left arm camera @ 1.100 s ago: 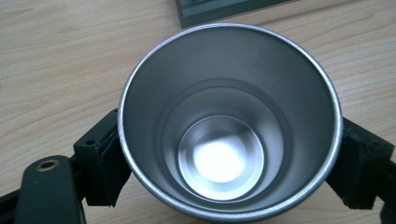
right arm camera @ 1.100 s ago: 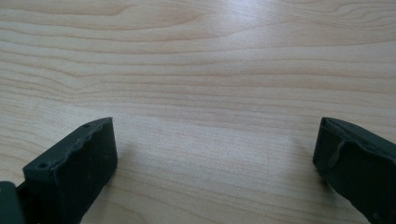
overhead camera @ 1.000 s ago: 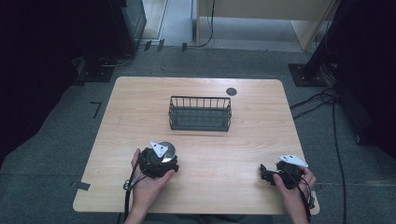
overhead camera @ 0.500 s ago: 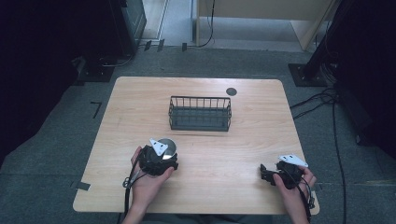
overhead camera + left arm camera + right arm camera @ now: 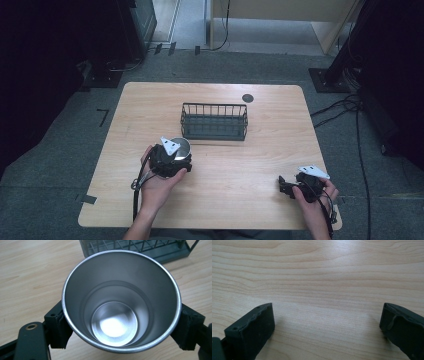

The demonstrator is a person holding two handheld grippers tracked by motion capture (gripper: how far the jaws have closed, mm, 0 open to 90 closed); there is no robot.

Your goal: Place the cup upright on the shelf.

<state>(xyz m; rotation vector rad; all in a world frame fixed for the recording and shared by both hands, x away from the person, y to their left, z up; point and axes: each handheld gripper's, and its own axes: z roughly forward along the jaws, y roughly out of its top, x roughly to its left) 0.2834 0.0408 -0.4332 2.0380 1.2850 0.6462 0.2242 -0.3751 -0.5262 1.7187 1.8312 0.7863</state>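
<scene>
Here, the left gripper [image 5: 120, 340] is seen clamped on a metal cup [image 5: 117, 302], its two black pads [image 5: 58, 331] pressed against opposite sides of the cup's wall just under the rim; the jaws have just been closing, with the cup between them. The cup is of brushed, silvery steel, round and tapering toward a smaller flat bottom, and its inside is bare, with a bright glare on the base. In the left gripper view the cup's mouth is turned toward the camera. In the high view the left gripper [image 5: 172, 157] and the cup [image 5: 181, 146] are found in the left half of the table [image 5: 150, 100], nearer its front edge than its back edge, and just in front of the left end of a dark wire basket [image 5: 214, 121], which stands near the middle of the table. The right gripper [image 5: 286, 187] is held low by the table's front right corner, well apart from the cup, its jaws spread wide over bare wood with nothing between them.
</scene>
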